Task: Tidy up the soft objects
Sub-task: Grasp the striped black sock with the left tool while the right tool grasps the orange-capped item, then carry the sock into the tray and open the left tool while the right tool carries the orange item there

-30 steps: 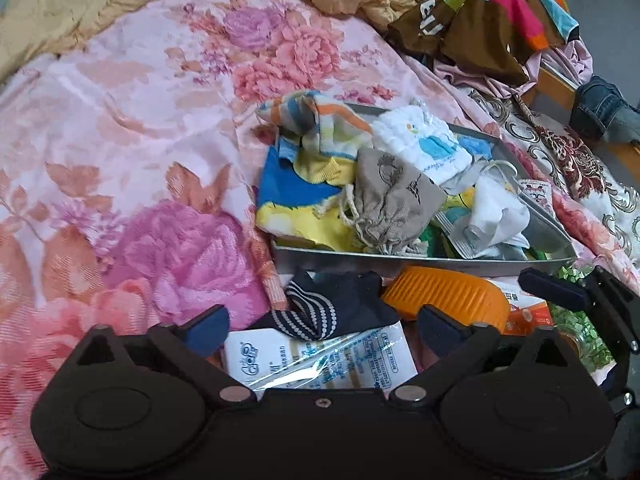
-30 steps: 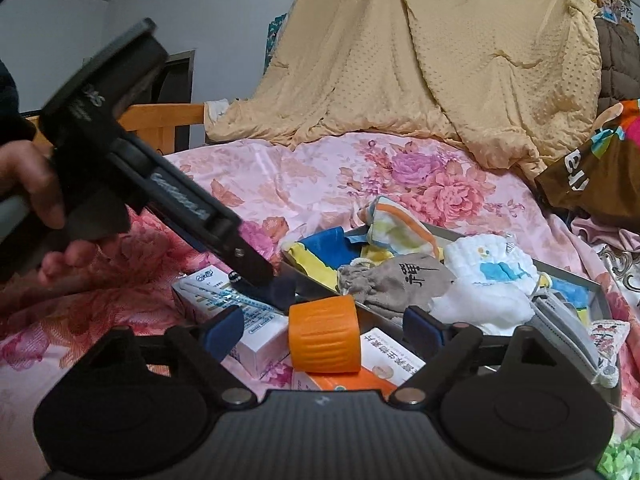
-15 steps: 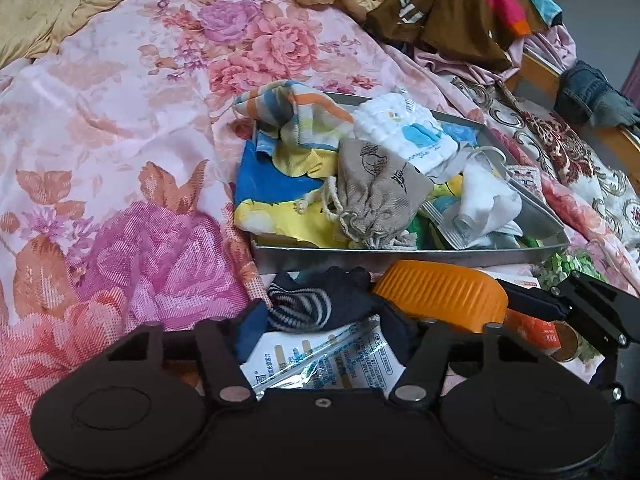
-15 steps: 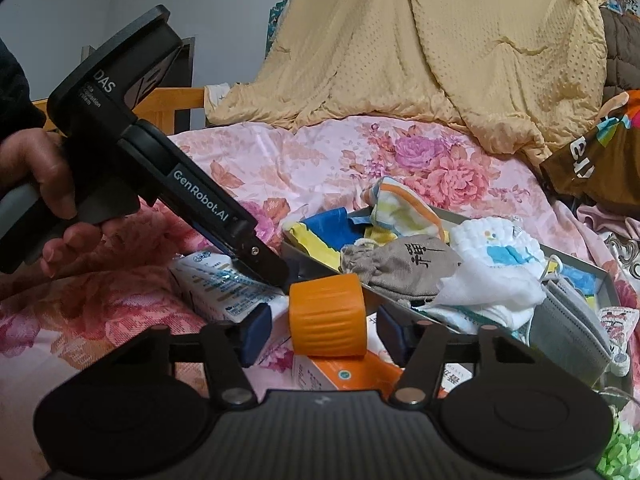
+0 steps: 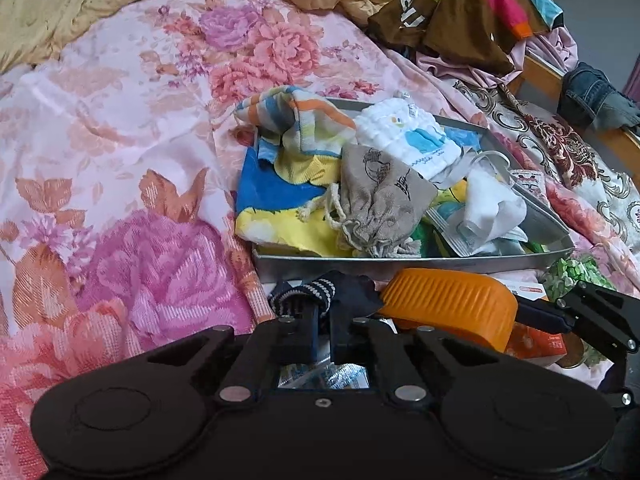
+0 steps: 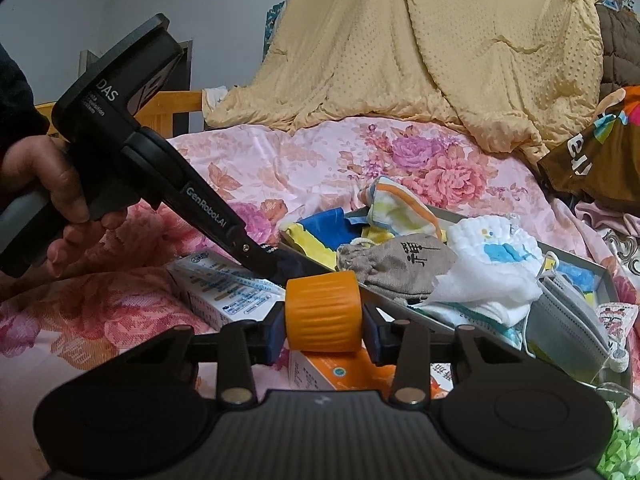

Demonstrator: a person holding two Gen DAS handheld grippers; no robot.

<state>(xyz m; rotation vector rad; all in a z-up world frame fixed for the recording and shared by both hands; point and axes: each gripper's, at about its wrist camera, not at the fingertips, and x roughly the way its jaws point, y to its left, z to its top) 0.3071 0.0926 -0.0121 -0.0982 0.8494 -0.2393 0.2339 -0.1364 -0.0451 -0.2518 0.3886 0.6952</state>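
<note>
A grey metal tray (image 5: 400, 265) on the flowered bedspread holds soft things: a striped cloth (image 5: 304, 120), a blue and yellow cloth (image 5: 276, 196), a grey drawstring pouch (image 5: 380, 200), a white padded cloth (image 5: 408, 140) and face masks (image 6: 568, 312). In front of the tray lies a dark sock with white stripes (image 5: 316, 292). My left gripper (image 5: 324, 332) is shut on it. An orange ribbed cylinder (image 6: 322, 312) sits between the pads of my right gripper (image 6: 323, 328). Its jaws are closing and both pads touch the cylinder's ends.
A white and blue packet (image 6: 224, 284) lies under the left gripper (image 6: 272, 260), held by a person's hand (image 6: 48, 188). An orange box (image 6: 332, 372) lies below the cylinder. Green bits (image 5: 572, 274), a yellow blanket (image 6: 440, 40) and piled clothes (image 5: 472, 8) surround the tray.
Both grippers' jaws have drawn in from wide open: the left onto the striped sock, the right onto the orange cylinder. Neither hand has shifted.
</note>
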